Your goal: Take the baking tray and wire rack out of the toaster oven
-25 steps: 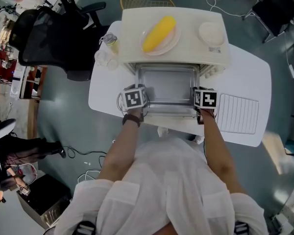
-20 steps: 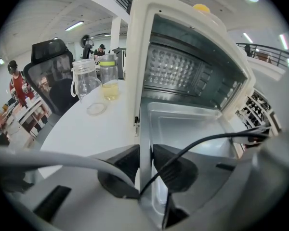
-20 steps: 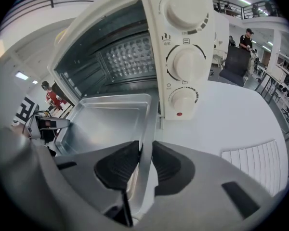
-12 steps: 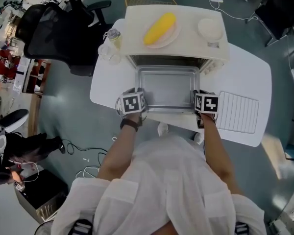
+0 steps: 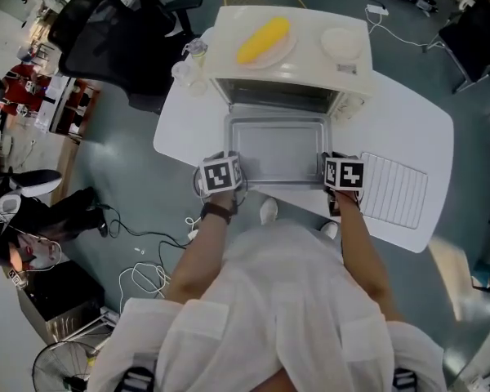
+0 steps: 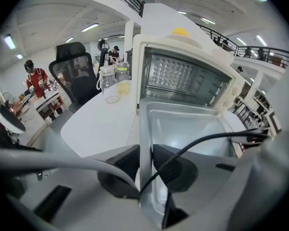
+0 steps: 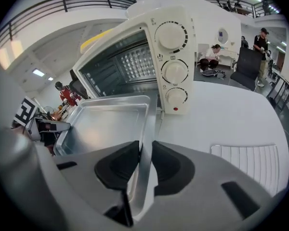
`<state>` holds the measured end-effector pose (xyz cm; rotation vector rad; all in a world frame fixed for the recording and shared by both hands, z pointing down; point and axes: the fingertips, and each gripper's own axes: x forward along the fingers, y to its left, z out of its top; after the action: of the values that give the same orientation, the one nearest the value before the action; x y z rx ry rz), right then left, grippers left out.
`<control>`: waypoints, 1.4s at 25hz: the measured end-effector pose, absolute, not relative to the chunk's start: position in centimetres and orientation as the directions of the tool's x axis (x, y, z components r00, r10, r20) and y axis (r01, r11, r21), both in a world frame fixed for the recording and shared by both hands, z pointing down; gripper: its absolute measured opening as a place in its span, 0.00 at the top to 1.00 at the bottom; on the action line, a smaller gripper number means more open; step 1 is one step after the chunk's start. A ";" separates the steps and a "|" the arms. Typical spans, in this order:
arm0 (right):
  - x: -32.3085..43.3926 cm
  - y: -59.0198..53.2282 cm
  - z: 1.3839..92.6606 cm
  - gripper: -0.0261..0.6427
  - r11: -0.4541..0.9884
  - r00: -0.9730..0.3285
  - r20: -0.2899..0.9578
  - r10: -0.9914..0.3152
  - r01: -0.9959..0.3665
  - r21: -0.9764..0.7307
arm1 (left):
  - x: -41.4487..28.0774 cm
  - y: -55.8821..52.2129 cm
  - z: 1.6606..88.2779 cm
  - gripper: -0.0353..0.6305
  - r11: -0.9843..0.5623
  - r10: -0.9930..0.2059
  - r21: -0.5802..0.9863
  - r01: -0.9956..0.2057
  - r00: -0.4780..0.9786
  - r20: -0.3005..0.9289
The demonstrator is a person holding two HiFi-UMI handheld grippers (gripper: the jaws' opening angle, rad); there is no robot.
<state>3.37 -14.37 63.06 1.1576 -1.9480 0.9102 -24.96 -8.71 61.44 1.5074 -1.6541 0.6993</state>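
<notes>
Steel tray (image 5: 278,149) before oven (image 5: 287,55) mouth, over bench (image 5: 184,133) | left gripper (image 6: 145,163) fingers (image 6: 120,163) pinch its left rim | right gripper (image 7: 145,163) fingers (image 7: 167,166) pinch right rim | forearms (image 5: 198,251) reach forward, grippers tilted down

Satin metal baking tray (image 5: 278,147), glossy toaster oven (image 5: 306,68), probably plastic

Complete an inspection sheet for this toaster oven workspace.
Surface: white table carrying a cream toaster oven, door open.
Job's things: silver metal baking tray mostly out of the oven; white wire rack flat on the table.
Clutter: yellow cob-shaped item and white bowl atop oven; glass jars beside it.
Grippers: left gripper and right gripper each clamp a tray rim.
Cables: black cable by left gripper; cords on floor.
Surroundings: black office chair, people.
</notes>
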 end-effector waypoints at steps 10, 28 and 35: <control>10.2 -13.2 62.4 0.83 0.426 -0.405 0.825 -0.395 -0.876 -0.226 | -17.6 -5.0 60.6 0.83 0.227 -0.556 0.110 -0.968 -0.037 0.830; 31.9 -11.5 63.9 0.83 0.251 -0.289 0.845 -0.450 -0.949 -0.190 | 3.1 -8.3 62.8 0.83 0.049 -0.533 0.144 -0.988 0.096 0.840; 39.9 -9.7 65.2 0.83 0.107 -0.218 0.855 -0.471 -0.976 -0.190 | 11.0 -10.9 64.4 0.83 -0.101 -0.494 0.145 -0.984 0.176 0.852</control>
<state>39.95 -9.66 65.24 1.4148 -1.7686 1.0420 11.03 -10.94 64.43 1.7054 -1.4155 0.8296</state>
